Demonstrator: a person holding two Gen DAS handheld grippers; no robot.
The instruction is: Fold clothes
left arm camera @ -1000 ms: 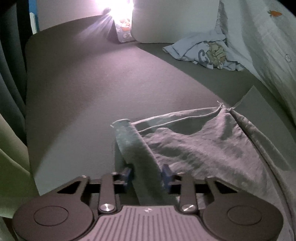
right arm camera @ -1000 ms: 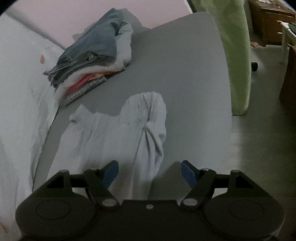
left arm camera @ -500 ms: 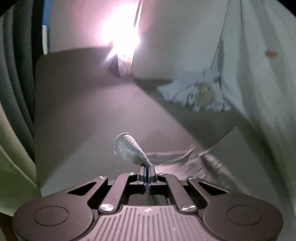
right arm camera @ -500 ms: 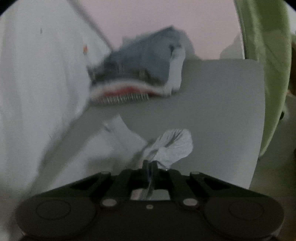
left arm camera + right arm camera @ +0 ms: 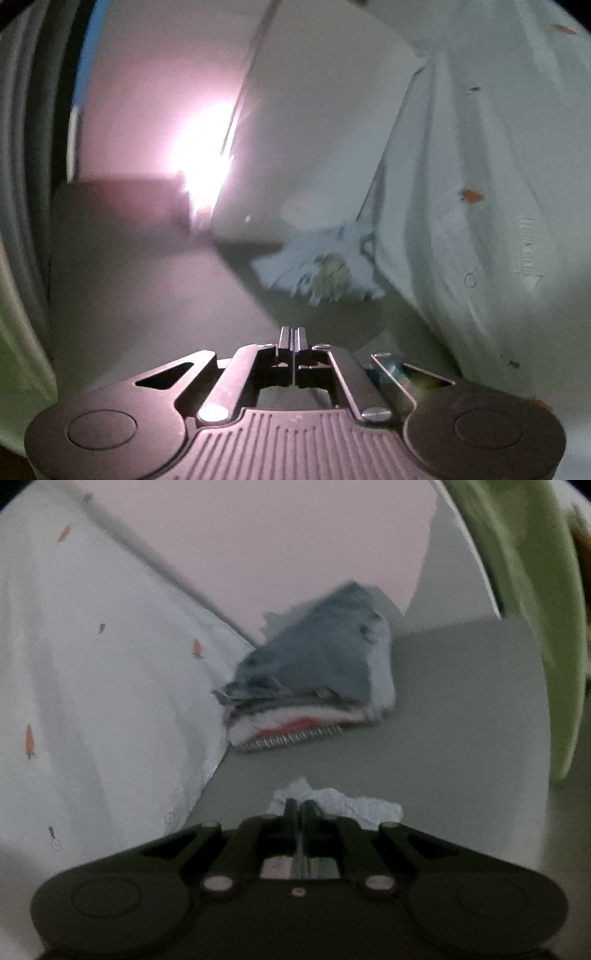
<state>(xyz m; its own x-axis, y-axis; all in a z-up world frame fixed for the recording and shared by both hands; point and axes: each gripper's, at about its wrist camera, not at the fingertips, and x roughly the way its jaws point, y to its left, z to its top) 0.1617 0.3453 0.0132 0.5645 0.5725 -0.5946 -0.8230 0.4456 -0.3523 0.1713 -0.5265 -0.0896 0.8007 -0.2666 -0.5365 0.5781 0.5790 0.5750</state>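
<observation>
Both grippers lifted since before: right gripper (image 5: 298, 805) pinching pale garment (image 5: 351, 805); left gripper (image 5: 293, 334) pressed together.

Dim, blurred; perhaps lamp glare.

A stack of folded clothes (image 5: 310, 690) lies on the bed (image 5: 424, 760) ahead of the right gripper (image 5: 295, 808), against the printed sheet (image 5: 92, 686) on its left. A crumpled shirt (image 5: 321, 266) lies ahead of the left gripper (image 5: 293, 338).

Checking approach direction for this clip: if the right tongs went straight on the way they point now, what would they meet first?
Probably the stack of folded clothes, straight ahead of the right tongs, which are shut on a bunched pale garment. Bare grey bed surface lies between; depth is unclear in the blurred fisheye view.
</observation>
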